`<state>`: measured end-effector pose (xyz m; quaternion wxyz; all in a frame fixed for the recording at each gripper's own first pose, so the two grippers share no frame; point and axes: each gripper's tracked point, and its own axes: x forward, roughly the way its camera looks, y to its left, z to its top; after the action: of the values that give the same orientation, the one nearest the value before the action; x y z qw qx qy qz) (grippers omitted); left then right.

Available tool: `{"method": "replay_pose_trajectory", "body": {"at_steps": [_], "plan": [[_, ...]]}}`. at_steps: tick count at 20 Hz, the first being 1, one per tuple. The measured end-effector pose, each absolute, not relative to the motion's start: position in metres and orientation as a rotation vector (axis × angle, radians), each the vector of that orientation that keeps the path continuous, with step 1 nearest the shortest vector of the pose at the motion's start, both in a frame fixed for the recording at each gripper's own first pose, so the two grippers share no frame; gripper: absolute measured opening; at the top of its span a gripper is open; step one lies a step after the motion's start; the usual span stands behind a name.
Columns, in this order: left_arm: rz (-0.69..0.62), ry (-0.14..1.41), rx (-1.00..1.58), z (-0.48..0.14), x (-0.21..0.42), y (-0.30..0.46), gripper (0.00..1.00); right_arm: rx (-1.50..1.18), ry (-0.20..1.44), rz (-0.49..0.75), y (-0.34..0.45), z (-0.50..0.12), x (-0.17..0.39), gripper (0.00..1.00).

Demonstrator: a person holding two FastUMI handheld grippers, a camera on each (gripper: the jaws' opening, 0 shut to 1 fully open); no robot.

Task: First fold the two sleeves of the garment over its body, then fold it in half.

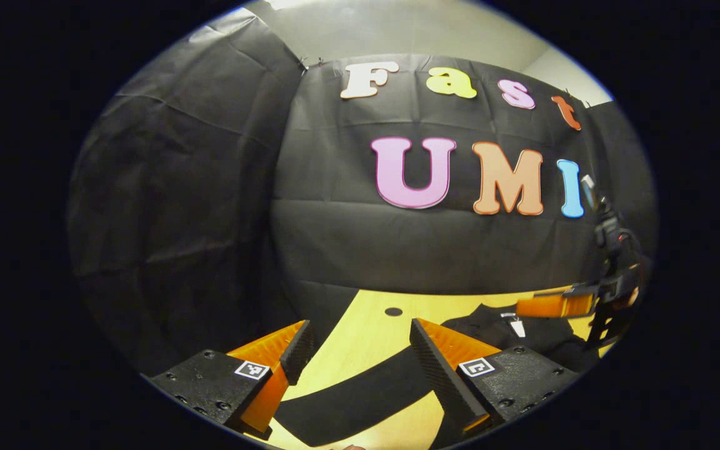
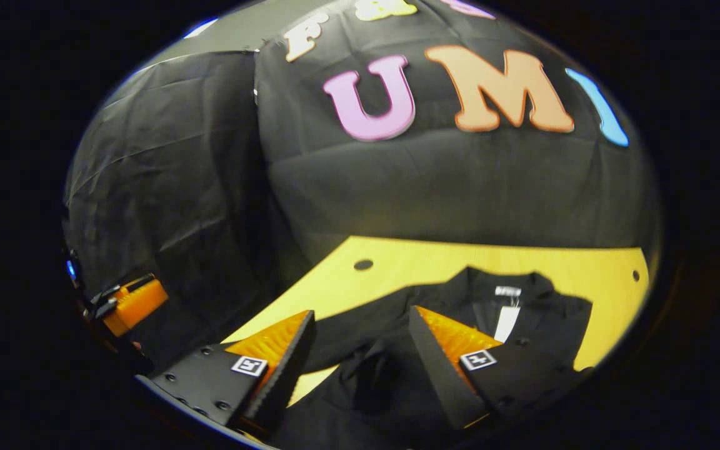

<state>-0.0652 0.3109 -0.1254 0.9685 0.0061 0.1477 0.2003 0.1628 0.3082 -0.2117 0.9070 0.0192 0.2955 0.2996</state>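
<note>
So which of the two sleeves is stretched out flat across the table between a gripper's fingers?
The sleeve in the left gripper view: a dark band running over the table between the open left gripper. The other sleeve cannot be told apart from the garment's body.

No readable text apart from the wall cloth. Garment (image 2: 460, 300) has a small neck label (image 2: 507, 290) and a white hang tag (image 2: 507, 322) below it, print too small to read. Square coded marker (image 2: 249, 365) on each claw finger mount in both views, pattern only, no characters.
</note>
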Motion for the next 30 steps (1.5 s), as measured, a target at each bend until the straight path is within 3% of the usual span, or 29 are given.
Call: {"method": "replay_pose_trajectory", "body": {"at_steps": [1,3,4,5,6,7,8,9,10,14,24,30], "plan": [[0.389,0.331,0.008,-0.137,-0.066,0.314,0.98,0.012,0.582,0.599,0.298,-0.203,0.165,1.0],[0.361,0.371,-0.012,-0.156,-0.066,0.32,0.99,-0.007,0.548,0.56,0.276,-0.191,0.163,1.0],[0.346,0.395,-0.033,-0.166,-0.065,0.322,0.94,-0.001,0.537,0.536,0.263,-0.185,0.161,0.98],[0.332,0.422,-0.054,-0.18,-0.066,0.325,0.99,0.007,0.531,0.513,0.251,-0.182,0.159,0.98],[0.324,0.455,-0.072,-0.193,-0.069,0.328,0.94,0.017,0.53,0.489,0.237,-0.179,0.156,0.98],[0.32,0.487,-0.081,-0.206,-0.069,0.333,0.99,0.03,0.533,0.463,0.224,-0.178,0.152,1.0],[0.32,0.527,-0.086,-0.219,-0.073,0.338,0.94,0.044,0.539,0.432,0.209,-0.178,0.146,0.98],[0.323,0.565,-0.088,-0.232,-0.077,0.345,0.99,0.053,0.542,0.406,0.196,-0.179,0.143,1.0],[0.333,0.603,-0.091,-0.242,-0.081,0.35,0.94,0.061,0.546,0.378,0.183,-0.181,0.14,1.0],[0.391,0.719,-0.132,-0.278,-0.1,0.37,0.95,0.091,0.6,0.284,0.141,-0.197,0.119,0.97],[0.501,0.923,-0.238,-0.342,-0.145,0.379,0.97,0.136,0.627,0.266,0.126,-0.203,0.102,0.98],[0.454,0.928,-0.126,-0.343,-0.15,0.377,0.94,0.144,0.636,0.272,0.127,-0.202,0.103,0.98]]}}
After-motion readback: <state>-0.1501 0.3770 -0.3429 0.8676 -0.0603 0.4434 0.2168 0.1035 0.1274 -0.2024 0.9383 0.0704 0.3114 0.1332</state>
